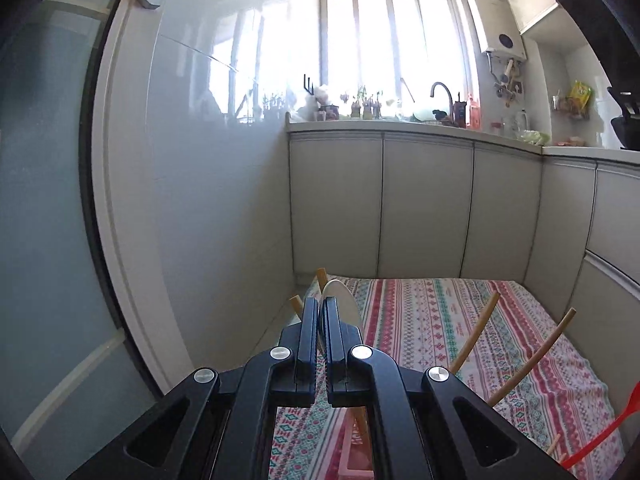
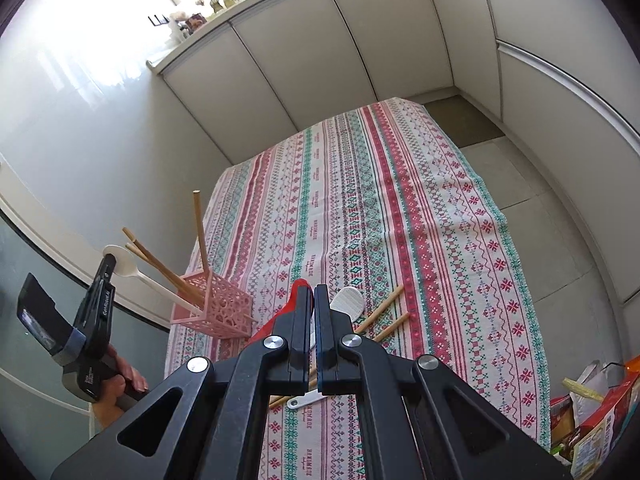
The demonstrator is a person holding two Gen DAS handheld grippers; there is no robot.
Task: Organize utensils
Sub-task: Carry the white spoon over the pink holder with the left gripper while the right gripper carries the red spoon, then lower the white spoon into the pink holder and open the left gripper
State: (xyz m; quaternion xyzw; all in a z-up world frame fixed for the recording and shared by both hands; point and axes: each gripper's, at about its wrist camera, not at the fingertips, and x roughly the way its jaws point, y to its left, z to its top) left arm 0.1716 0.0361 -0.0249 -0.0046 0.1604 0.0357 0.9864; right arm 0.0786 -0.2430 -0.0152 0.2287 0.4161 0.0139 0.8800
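a: left gripper is closed on the bowl of a white spoon, whose handle already slants down into the pink lattice basket. that basket sits just below and ahead of my left tool, with wooden chopsticks and a longer wooden stick leaning in it.

b: and the right side?

a: right gripper is clamped on a red utensil, probably a spatula or spoon. ahead of its tips, on the striped tablecloth, lie a white slotted utensil and two loose chopsticks; another white handle lies under the tool.

b: main risk?

a: i judge the basket light and top-heavy. letting the spoon go from this slant could knock the leaning sticks or tip the basket. my red piece comes in from the right, so both tools may crowd one small opening.

b: anything unclear?

a: how deep the spoon handle sits; the lattice hides its end.
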